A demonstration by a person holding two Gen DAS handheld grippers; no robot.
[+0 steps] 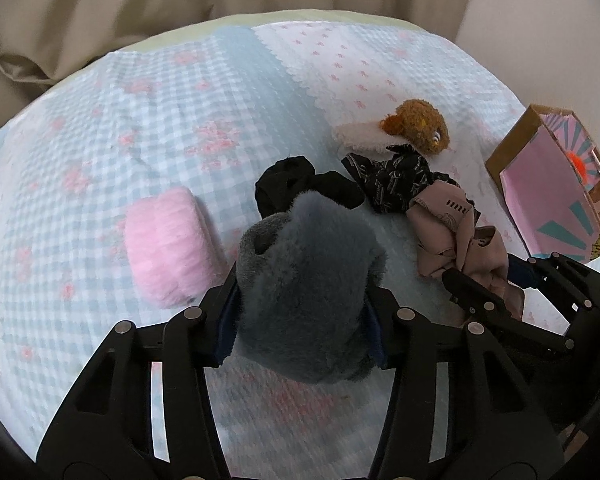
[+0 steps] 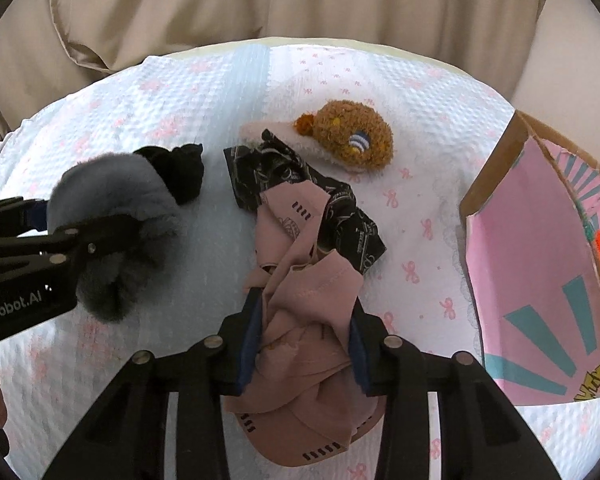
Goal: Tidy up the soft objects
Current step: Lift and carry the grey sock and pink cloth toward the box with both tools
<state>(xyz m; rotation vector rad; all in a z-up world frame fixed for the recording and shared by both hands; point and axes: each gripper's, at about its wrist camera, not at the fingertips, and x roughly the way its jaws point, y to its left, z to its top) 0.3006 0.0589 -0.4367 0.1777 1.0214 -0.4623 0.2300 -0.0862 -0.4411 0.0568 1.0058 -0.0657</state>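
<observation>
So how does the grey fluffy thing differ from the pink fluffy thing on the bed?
The grey fluffy piece is clamped between the left gripper's fingers; the pink fluffy piece lies free on the bedspread. The grey one looks bulkier and mounded, though nearer the camera; the pink one is a flatter block. Both are soft, furry fabric.
</observation>
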